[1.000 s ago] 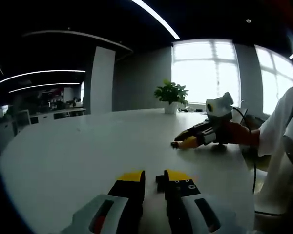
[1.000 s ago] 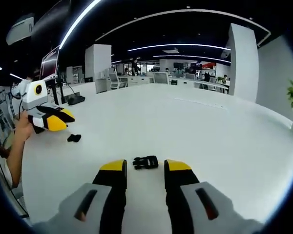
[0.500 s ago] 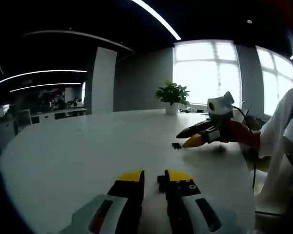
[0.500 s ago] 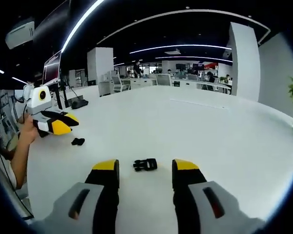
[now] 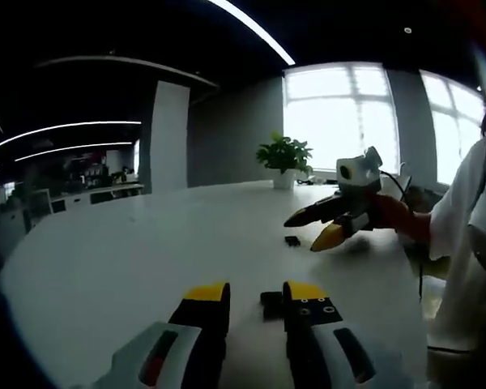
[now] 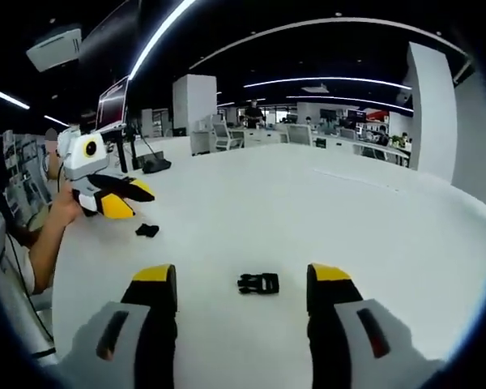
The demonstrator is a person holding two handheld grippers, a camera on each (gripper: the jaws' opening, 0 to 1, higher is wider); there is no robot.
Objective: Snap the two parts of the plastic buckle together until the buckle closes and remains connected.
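Two black buckle parts lie apart on the white table (image 5: 105, 259). The larger part (image 6: 258, 283) rests between the tips of my right gripper (image 6: 241, 275), whose jaws stand wide open and touch nothing. In the left gripper view this same part (image 5: 292, 240) lies just below the raised right gripper (image 5: 306, 232). The smaller part (image 5: 270, 301) sits beside the right jaw of my left gripper (image 5: 256, 292), which is open. The right gripper view shows that part (image 6: 147, 230) on the table under the left gripper (image 6: 138, 203).
A potted plant (image 5: 283, 154) stands at the table's far edge by bright windows. A person's white sleeve (image 5: 470, 219) is at the right. Office desks and monitors (image 6: 113, 105) lie beyond the broad table (image 6: 308, 203).
My right gripper has lifted off the table and its jaws have spread wider. The left gripper's jaws have also parted a little. Both buckle parts stay on the table.
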